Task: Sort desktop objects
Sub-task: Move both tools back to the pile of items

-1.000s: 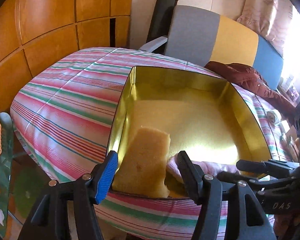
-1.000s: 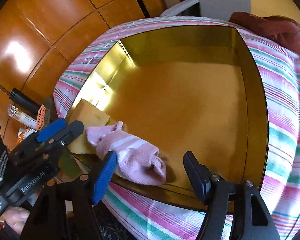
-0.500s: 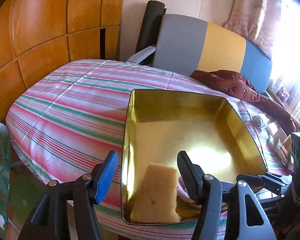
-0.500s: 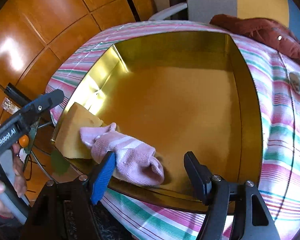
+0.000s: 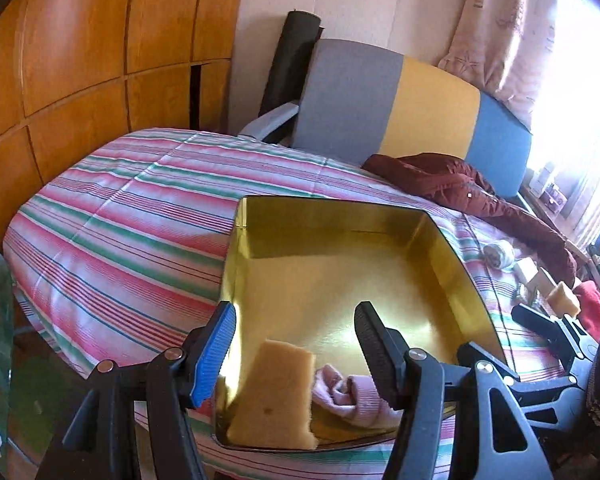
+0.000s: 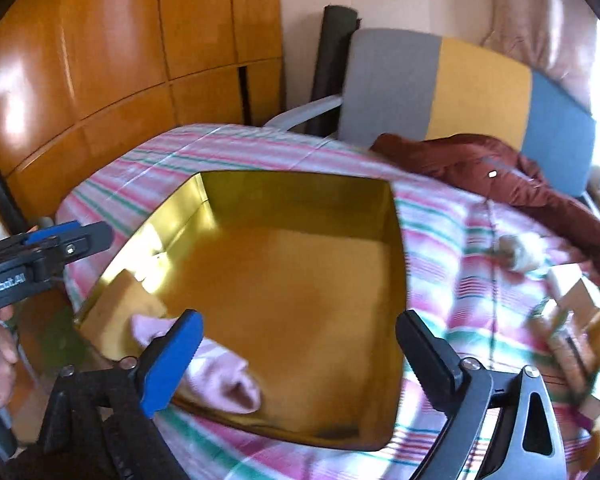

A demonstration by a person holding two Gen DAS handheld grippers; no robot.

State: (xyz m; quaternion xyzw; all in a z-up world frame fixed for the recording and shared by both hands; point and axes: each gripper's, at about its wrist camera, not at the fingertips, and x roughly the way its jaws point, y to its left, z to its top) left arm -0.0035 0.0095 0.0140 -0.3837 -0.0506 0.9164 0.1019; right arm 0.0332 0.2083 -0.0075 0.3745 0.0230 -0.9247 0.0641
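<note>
1. Left wrist view: the left gripper (image 5: pixel 296 344) hangs above the near end of the gold tin (image 5: pixel 466 280) with its jaws partly spread and nothing between them. The yellow sponge (image 5: pixel 274 396) leans in the near left corner of the tin, and the pink sock (image 5: pixel 348 394) lies just right of it, touching it. Risk: if this claw drops again here, its dark right finger could snag the sock's loose knit and drag it back over the low near wall.

2. Same view: the tin sits on the striped cloth (image 5: pixel 112 240) close to the near edge of the table. A push on its near rim could, I judge, slide or tip it off, since the cloth looks slippery under metal.

3. Right wrist view: the right gripper (image 6: pixel 300 344) has just been opening and now stands spread wide, empty, with the sock below its blue finger inside the tin. The picture is blurred, so a fast swing is likely. Risk: the wide jaws clip the tin's right wall.

4. Same view: unsorted things wait at the far right, a rolled pale sock (image 6: pixel 518 254) and a cluster of blocks (image 6: pixel 572 316), too blurred to count. They lie close together, so a hurried closing could pinch two at once or scatter them.
</note>
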